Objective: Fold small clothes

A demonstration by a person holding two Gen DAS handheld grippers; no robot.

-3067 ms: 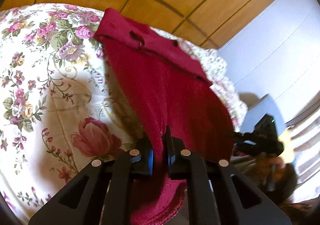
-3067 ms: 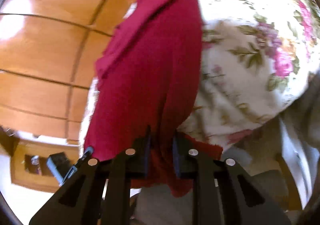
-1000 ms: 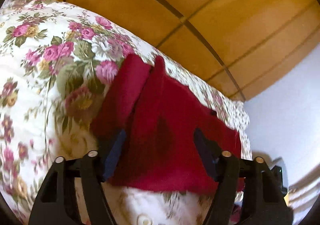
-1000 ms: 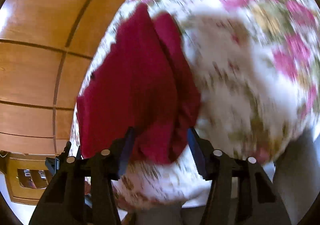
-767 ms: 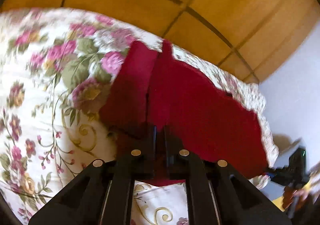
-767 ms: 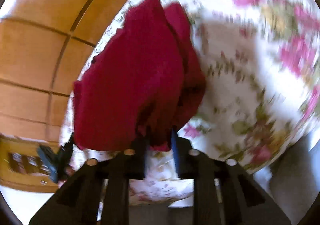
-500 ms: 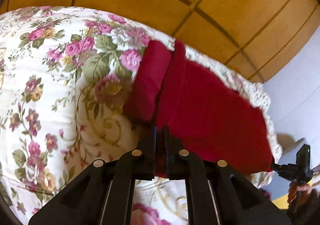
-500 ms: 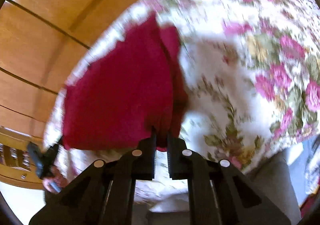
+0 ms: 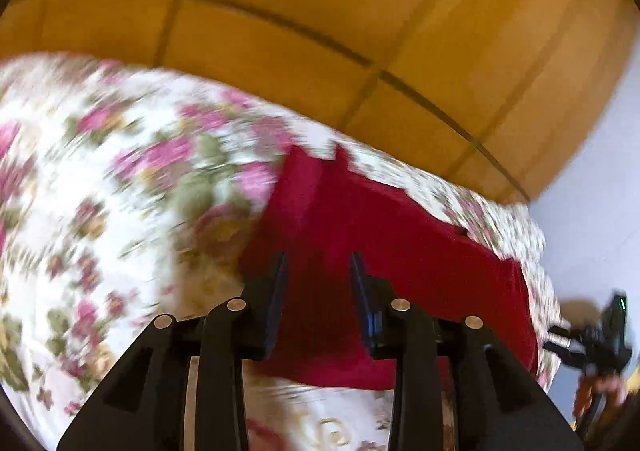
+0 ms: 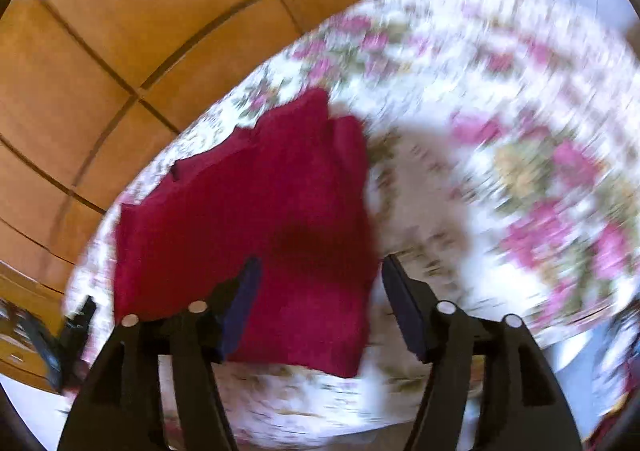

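1. Red garment [image 9: 400, 271]: lies flat on the floral bedspread [image 9: 120, 211], folded into a rough rectangle; a narrower folded strip shows along its far-left edge in the left wrist view. Same garment in the right wrist view [image 10: 260, 219], w/ a small dark notch on its upper-left edge.
2. My left gripper [image 9: 318, 263]: jaws parted a little and have just been opening; they stand over the near-left part of the garment. The pads do not press on the cloth, so nothing is held.
3. My right gripper [image 10: 320, 271]: jaws spread wide, also just been opening. The left finger sits over the red cloth, the right finger over bare bedspread just beside the garment's right edge. No grip on the fabric.
4. Bedspread: white w/ pink roses & green leaves, heavily blurred in both views; seen again at [image 10: 500, 131].
5. Wooden floor [image 9: 360, 31]: orange-brown panels w/ dark seams, beyond the bed's far edge.
6. Each gripper shows in the other's view: the right one as a dark device at bottom-right of the left wrist view [image 9: 600, 339], w/ my hand [image 9: 604, 387] below it; the left one, blurred, at lower-left of the right wrist view [image 10: 64, 335].
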